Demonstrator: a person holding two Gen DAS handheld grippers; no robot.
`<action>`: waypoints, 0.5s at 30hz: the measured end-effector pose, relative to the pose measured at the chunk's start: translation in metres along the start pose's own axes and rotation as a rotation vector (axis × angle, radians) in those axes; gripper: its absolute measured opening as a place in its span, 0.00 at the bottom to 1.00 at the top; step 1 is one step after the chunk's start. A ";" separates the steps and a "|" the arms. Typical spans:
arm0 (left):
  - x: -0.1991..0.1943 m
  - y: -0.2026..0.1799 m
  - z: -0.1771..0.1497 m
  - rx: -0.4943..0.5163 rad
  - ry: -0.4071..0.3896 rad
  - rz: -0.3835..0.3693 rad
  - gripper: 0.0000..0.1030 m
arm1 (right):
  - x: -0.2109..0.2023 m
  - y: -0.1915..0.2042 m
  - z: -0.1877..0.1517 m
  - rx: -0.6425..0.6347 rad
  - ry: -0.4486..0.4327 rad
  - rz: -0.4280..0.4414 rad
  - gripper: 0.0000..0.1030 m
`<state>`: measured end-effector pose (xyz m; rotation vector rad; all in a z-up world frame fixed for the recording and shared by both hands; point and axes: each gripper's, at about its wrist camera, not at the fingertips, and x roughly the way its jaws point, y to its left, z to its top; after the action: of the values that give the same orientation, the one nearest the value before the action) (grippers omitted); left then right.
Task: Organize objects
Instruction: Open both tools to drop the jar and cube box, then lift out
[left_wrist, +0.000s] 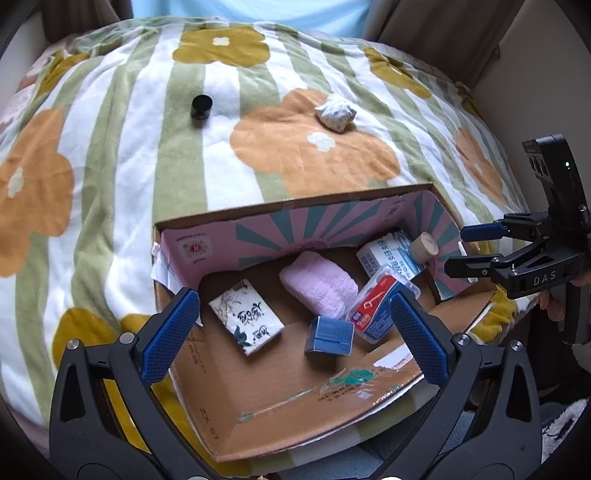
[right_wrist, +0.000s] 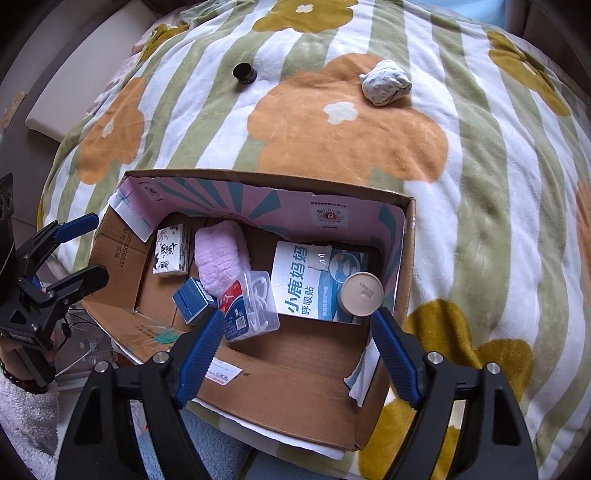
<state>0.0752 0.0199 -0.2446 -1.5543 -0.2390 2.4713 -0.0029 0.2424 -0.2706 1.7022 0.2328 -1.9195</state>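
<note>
An open cardboard box (left_wrist: 258, 398) (right_wrist: 295, 373) sits on the flowered blanket. Inside lie a tissue pack (left_wrist: 245, 317) (right_wrist: 170, 249), a pink cloth roll (left_wrist: 319, 286) (right_wrist: 219, 258), a small blue box (left_wrist: 328, 336) (right_wrist: 194, 300), a floss-pick case (left_wrist: 376, 306) (right_wrist: 251, 304), a white-blue carton (left_wrist: 388, 258) (right_wrist: 314, 280) and a beige jar (left_wrist: 424, 247) (right_wrist: 362, 293). A black jar (left_wrist: 201, 106) (right_wrist: 244, 73) and a balled sock (left_wrist: 335, 110) (right_wrist: 386, 83) lie on the blanket beyond. My left gripper (left_wrist: 291, 328) (right_wrist: 88, 247) is open and empty over the box's near left. My right gripper (right_wrist: 299, 350) (left_wrist: 458, 251) is open and empty above the box's right side.
The striped flower blanket (left_wrist: 110, 184) (right_wrist: 480, 184) covers the bed. The bed's edge and a wall lie at the right of the left wrist view (left_wrist: 535, 92). A white cushion (right_wrist: 85, 74) lies off the bed's left side.
</note>
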 end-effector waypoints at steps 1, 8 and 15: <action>0.000 0.002 0.002 0.001 -0.002 -0.003 1.00 | 0.000 0.000 0.001 0.002 0.001 0.000 0.76; -0.003 0.015 0.020 0.017 -0.011 -0.011 1.00 | -0.004 0.000 0.017 0.050 -0.029 -0.004 0.76; -0.017 0.034 0.058 0.073 -0.084 -0.005 1.00 | -0.027 0.000 0.049 0.089 -0.145 -0.037 0.76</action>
<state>0.0272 -0.0189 -0.2132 -1.4221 -0.1634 2.5146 -0.0435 0.2266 -0.2364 1.6149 0.1266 -2.0984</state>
